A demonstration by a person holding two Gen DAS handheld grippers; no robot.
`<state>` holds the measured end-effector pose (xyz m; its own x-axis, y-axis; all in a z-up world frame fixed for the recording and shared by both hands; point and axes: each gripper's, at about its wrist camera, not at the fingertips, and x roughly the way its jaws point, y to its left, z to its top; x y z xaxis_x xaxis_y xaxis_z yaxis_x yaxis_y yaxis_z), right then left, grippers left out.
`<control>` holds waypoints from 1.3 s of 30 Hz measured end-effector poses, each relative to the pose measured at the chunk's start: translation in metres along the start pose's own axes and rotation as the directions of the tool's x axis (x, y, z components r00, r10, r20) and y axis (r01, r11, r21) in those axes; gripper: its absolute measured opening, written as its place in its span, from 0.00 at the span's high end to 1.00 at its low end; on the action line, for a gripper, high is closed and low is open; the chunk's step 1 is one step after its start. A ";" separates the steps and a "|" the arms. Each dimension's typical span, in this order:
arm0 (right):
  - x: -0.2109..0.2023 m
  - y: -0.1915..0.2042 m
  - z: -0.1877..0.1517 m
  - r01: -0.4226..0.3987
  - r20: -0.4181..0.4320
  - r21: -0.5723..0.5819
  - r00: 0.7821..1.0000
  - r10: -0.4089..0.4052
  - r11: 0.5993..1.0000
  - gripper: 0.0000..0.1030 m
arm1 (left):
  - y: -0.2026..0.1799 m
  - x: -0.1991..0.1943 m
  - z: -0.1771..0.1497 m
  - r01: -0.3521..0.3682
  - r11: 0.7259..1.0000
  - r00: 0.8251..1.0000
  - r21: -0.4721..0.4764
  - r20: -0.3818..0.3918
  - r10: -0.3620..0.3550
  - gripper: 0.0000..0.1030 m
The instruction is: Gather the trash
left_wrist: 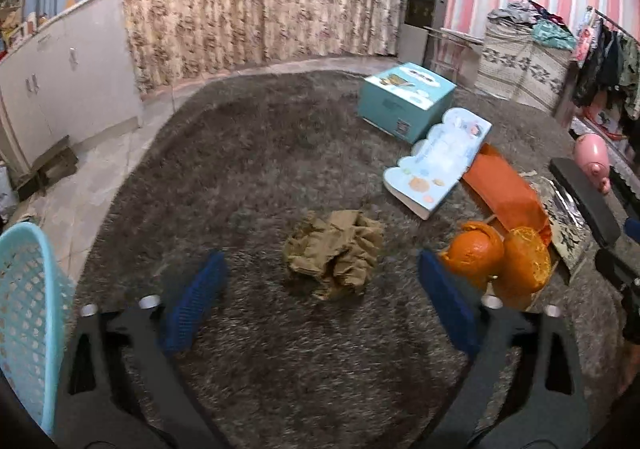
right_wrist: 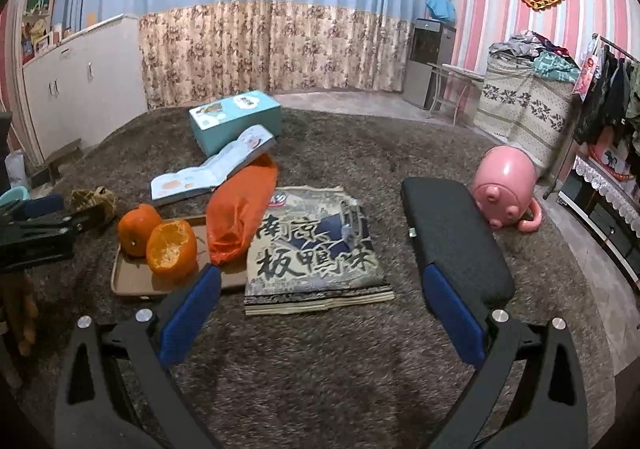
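A crumpled brown paper ball (left_wrist: 334, 253) lies on the grey carpet (left_wrist: 256, 153), just ahead of my open, empty left gripper (left_wrist: 320, 285). Two orange peel halves (left_wrist: 500, 261) sit to its right on a brown tray (right_wrist: 136, 277); they also show in the right wrist view (right_wrist: 158, 239). My right gripper (right_wrist: 320, 289) is open and empty above a flat printed food wrapper (right_wrist: 316, 249). An orange bag (right_wrist: 242, 215) lies partly on the tray. The paper ball (right_wrist: 92, 199) shows far left in the right wrist view, behind the left gripper (right_wrist: 36, 225).
A light blue mesh basket (left_wrist: 28, 313) stands at the left edge. A teal box (left_wrist: 404, 97) and an open booklet (left_wrist: 438, 161) lie further back. A black padded case (right_wrist: 452, 237) and a pink pig toy (right_wrist: 506, 189) lie at right. White cabinets (left_wrist: 60, 81) line the left wall.
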<state>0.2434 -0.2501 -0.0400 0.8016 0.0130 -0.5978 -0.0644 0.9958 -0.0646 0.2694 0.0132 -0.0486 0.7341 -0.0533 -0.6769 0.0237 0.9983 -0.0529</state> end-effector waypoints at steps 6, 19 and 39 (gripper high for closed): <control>-0.002 0.010 -0.002 -0.046 -0.004 -0.009 0.999 0.046 0.999 0.05 | -0.007 -0.001 -0.002 0.072 0.996 0.997 0.044 -0.017 -0.072 0.62; 0.017 0.066 0.004 -0.171 -0.073 -0.087 0.984 0.165 0.981 0.32 | 0.041 -0.070 -0.028 -0.026 1.000 0.999 0.007 0.045 0.026 0.62; 0.001 0.074 0.013 -0.215 -0.050 -0.049 0.976 0.212 0.975 0.68 | 0.094 -0.122 -0.041 -0.083 0.990 0.991 -0.114 0.092 0.094 0.62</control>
<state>0.2468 -0.1754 -0.0349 0.7389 0.2197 -0.6370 -0.2642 0.9641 0.0261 0.1544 0.1128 -0.0016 0.7927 0.0429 -0.6081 -0.1149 0.9902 -0.0800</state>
